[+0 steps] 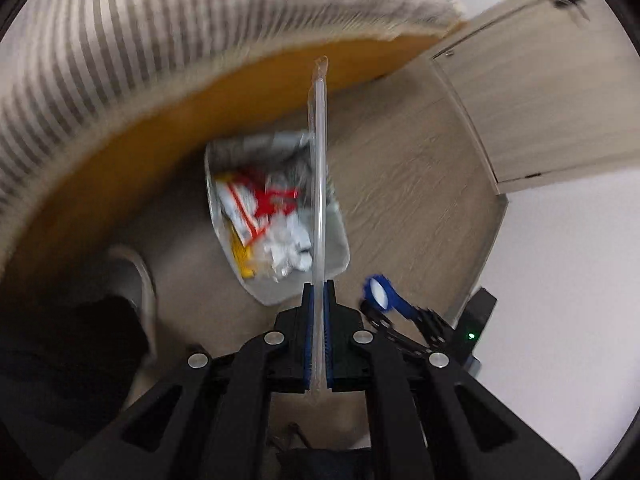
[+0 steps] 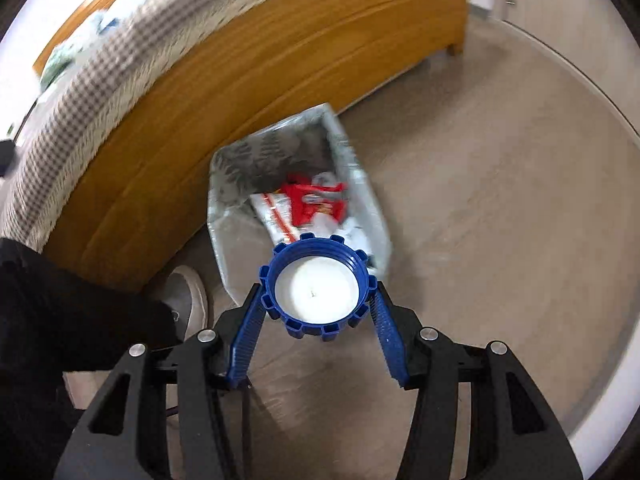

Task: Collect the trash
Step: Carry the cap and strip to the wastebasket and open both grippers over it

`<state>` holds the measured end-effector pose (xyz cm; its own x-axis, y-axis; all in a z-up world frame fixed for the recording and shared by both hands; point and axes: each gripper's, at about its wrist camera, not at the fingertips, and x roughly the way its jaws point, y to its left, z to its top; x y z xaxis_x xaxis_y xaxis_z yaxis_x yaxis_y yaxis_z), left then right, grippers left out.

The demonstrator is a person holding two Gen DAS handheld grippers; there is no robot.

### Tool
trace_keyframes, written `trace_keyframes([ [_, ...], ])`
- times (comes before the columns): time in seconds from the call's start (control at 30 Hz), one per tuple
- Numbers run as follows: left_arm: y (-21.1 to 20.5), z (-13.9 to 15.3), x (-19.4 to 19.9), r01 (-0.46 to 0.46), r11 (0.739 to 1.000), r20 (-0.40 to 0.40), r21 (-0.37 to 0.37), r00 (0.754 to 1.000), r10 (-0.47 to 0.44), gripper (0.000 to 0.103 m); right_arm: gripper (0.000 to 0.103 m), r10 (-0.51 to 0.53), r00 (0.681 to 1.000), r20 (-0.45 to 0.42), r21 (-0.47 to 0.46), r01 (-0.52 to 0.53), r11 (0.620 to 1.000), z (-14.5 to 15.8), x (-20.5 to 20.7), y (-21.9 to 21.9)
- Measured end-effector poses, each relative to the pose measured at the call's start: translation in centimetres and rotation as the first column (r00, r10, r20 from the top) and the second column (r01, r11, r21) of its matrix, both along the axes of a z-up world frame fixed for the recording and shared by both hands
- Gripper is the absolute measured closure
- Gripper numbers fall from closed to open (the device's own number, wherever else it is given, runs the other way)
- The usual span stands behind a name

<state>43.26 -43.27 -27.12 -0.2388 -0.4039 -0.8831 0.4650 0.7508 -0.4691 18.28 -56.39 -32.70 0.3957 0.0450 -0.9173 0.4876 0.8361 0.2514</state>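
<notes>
A home bedroom: wooden bed frame (image 2: 280, 60) with striped bedding (image 1: 140, 32), wood-look floor (image 2: 480, 220), cupboard doors (image 1: 540, 92)

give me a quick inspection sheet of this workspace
surface: beige floor, bare around the bin
job's things: grey bin beside the bed, holding red and white wrappers; wrapped clear straw; blue cap
clutter: nothing seen outside the bin
grippers: left gripper shut on the straw; right gripper shut on the blue cap, both above the bin
cables: thin dark lead under the right gripper
surroundings: wooden bed frame, checked bedding, person's shoe, cabinet doors
</notes>
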Motion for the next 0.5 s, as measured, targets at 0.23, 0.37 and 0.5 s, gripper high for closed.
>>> trace_keyframes([
  [0.23, -2.6, -10.1, 0.9, -0.070, 0.992, -0.178, 0.108, 0.980, 0.088, 0.101, 0.050, 0.060, 0.996, -0.068, 0.026, -0.058, 0.998, -6.1, 6.8, -1.2],
  [0.37, -3.9, -15.5, 1.5, -0.117, 0.979, -0.276, 0.170, 0.948, 0.161, 0.101, 0.045, 0.016, 0.999, -0.049, 0.040, -0.014, 0.999, -6.6, 6.4, -3.0],
  [0.5, -5.2, -19.9, 1.1, -0.134, 0.967, -0.281, 0.215, 0.940, 0.193, 0.100, 0.033, -0.024, 0.999, -0.030, 0.071, 0.026, 0.997, -6.7, 5.3, -3.7],
])
